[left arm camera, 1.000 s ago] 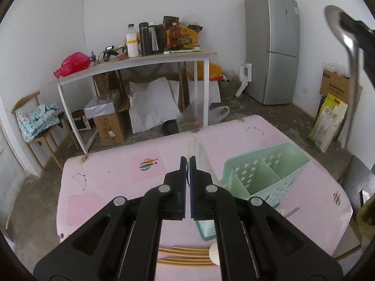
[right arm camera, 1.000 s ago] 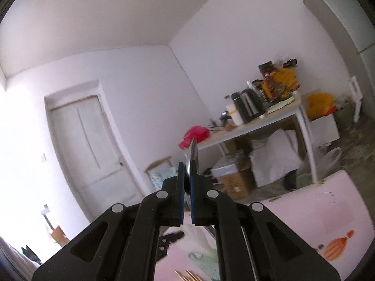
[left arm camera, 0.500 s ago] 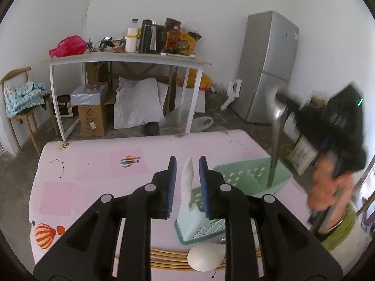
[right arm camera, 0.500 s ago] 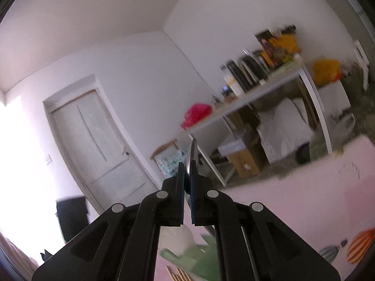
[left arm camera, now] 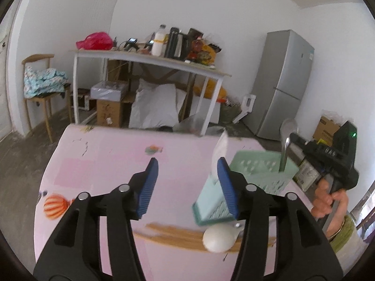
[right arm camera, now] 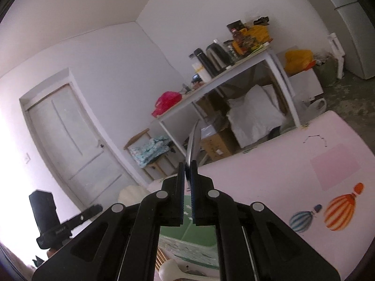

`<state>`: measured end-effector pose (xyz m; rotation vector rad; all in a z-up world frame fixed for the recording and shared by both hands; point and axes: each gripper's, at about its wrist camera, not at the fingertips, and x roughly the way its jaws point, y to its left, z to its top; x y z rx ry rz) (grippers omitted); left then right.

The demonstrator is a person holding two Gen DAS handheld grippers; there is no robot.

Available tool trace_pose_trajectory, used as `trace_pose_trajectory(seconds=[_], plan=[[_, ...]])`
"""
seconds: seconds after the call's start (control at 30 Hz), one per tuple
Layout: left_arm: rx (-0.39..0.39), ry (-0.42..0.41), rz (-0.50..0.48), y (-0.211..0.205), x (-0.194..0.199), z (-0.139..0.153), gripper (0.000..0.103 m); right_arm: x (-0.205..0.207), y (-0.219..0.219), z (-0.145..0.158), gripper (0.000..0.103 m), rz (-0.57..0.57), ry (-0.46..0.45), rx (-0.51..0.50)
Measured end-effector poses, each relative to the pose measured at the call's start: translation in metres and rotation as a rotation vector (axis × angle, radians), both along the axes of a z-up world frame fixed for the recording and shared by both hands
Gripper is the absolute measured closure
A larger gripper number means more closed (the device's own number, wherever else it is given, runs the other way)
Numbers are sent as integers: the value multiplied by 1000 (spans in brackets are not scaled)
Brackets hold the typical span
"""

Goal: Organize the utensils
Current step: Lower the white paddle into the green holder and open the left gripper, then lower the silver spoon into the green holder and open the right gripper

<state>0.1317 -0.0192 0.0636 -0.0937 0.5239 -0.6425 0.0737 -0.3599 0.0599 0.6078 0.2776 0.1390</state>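
- The left gripper (left arm camera: pixel 187 171) hovers over the pink table (left arm camera: pixel 105 164); its blue-padded jaws are opening, with only bare tabletop between them.
- Near the table's front edge lie pale wooden chopsticks (left arm camera: pixel 173 230) in a loose row, and a white spoon (left arm camera: pixel 219 237) rests on top of them, bowl up, smooth and rounded.
- Just behind them stands the mint-green caddy (left arm camera: pixel 257 173), a plastic holder with star cut-outs in its walls and a divider inside; it looks tilted in the left wrist view.
- A white, flat, pale utensil (left arm camera: pixel 220 149) stands upright in the caddy's nearer compartment, just beside the left gripper's right finger.
- A metal spoon (left arm camera: pixel 287 140), shiny with a long slim handle, stands upright with its bowl on top and its handle end down in the caddy's far compartment.
- The right gripper (right arm camera: pixel 187 175), held in a hand (left arm camera: pixel 328 201), is clamped on that metal spoon just below the bowl.
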Motion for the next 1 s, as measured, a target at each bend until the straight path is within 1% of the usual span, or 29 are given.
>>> trace_pose_trajectory(seconds=[0.17, 0.4, 0.47, 0.5, 0.57, 0.63, 0.73, 0.77, 0.83, 0.9, 0.93, 0.97, 1.0], plan=[[24, 54, 11, 11, -8, -18, 51, -8, -5, -1, 98, -44, 6, 33], [42, 88, 12, 17, -19, -33, 50, -11, -4, 9, 97, -25, 3, 23], [45, 98, 9, 18, -19, -37, 50, -8, -3, 14, 96, -14, 16, 10], [48, 102, 8, 18, -18, -39, 50, -3, -3, 18, 92, -1, 29, 2], [49, 110, 4, 19, -16, -41, 50, 7, -3, 24, 64, 28, 63, -10], [48, 116, 1, 18, -15, -42, 49, 21, -3, 29, 52, 72, 96, -12], [50, 124, -5, 19, -12, -44, 48, 53, 1, 36, 46, 151, 182, -28], [50, 126, -6, 19, -11, -45, 48, 61, 3, 38, 45, 169, 204, -36], [48, 133, -7, 20, -9, -47, 48, 86, 6, 39, 45, 199, 283, -55], [49, 138, -7, 21, -9, -48, 48, 105, 7, 36, 47, 206, 353, -60], [50, 140, -7, 21, -8, -49, 48, 113, 7, 34, 59, 210, 376, -58], [51, 141, -7, 22, -9, -50, 48, 118, 7, 31, 79, 215, 392, -55], [52, 141, -6, 22, -9, -51, 48, 124, 7, 27, 86, 218, 418, -41]])
